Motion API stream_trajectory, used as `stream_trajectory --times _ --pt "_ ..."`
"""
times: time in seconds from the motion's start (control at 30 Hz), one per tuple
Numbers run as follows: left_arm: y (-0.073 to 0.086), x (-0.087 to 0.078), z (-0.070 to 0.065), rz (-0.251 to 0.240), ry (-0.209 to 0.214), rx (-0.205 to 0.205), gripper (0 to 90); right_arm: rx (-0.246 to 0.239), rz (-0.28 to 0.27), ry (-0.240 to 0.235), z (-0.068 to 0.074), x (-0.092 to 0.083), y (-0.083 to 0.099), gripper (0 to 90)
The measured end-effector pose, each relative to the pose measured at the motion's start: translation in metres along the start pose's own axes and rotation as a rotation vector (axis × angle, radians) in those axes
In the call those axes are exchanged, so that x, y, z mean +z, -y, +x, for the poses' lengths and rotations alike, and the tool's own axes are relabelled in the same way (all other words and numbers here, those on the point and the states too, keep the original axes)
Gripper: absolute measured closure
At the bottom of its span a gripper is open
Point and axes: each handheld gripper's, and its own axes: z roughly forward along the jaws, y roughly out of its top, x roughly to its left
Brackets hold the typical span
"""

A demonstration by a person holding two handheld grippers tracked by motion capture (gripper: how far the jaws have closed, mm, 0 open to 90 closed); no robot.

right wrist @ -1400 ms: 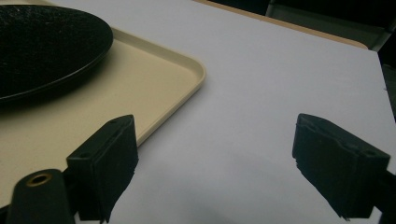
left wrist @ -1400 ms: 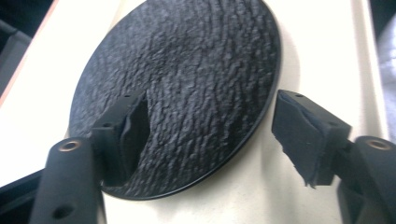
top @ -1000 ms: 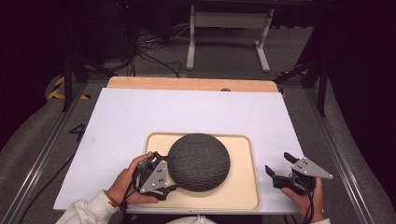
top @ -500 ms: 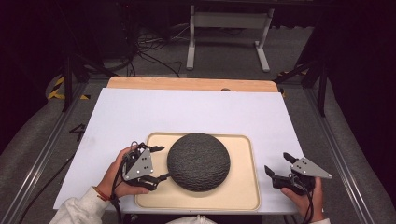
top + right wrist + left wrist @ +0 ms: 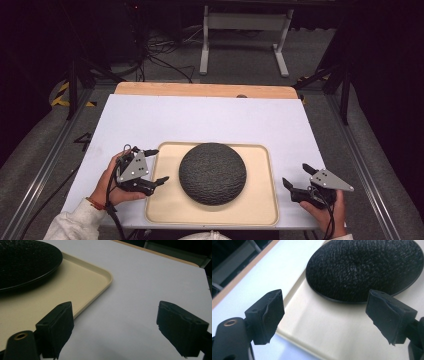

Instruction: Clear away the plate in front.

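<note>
I see the dark woven dome (image 5: 212, 173) resting at the centre of the beige tray (image 5: 260, 210). My left gripper (image 5: 156, 166) sits at the tray's left rim, apart from the dome; its jaws have just been opening and stand released, nothing between them. My right gripper (image 5: 295, 178) rests just right of the tray, jaws spread, empty, above the white sheet (image 5: 200, 120).

It looks like a lab: a dark room, metal frame rails (image 5: 45, 165), loose cables (image 5: 165, 57) on grey carpet.
</note>
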Motion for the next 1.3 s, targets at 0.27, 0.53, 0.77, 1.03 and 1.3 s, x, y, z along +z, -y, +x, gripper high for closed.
stream_trajectory --times 0.27,0.53,0.77,1.03,1.3 --pt "0.023 -0.01 0.017 0.027 -0.076 -0.041 14.6 -0.005 0.006 -0.007 0.001 0.003 -0.001 14.5" --pt "0.049 -0.027 0.033 0.036 -0.129 -0.104 14.9 -0.012 0.012 -0.012 0.002 0.004 -0.001 14.5" --pt "0.067 -0.039 0.041 0.035 -0.142 -0.164 15.0 -0.011 0.018 -0.009 0.002 0.004 0.0 14.5" --pt "0.084 -0.047 0.043 0.043 -0.13 -0.218 15.0 -0.014 0.023 -0.012 0.002 0.003 0.001 14.5" --pt "0.098 -0.053 0.038 0.042 -0.151 -0.267 14.9 -0.013 0.019 -0.009 0.002 0.001 0.002 14.5"
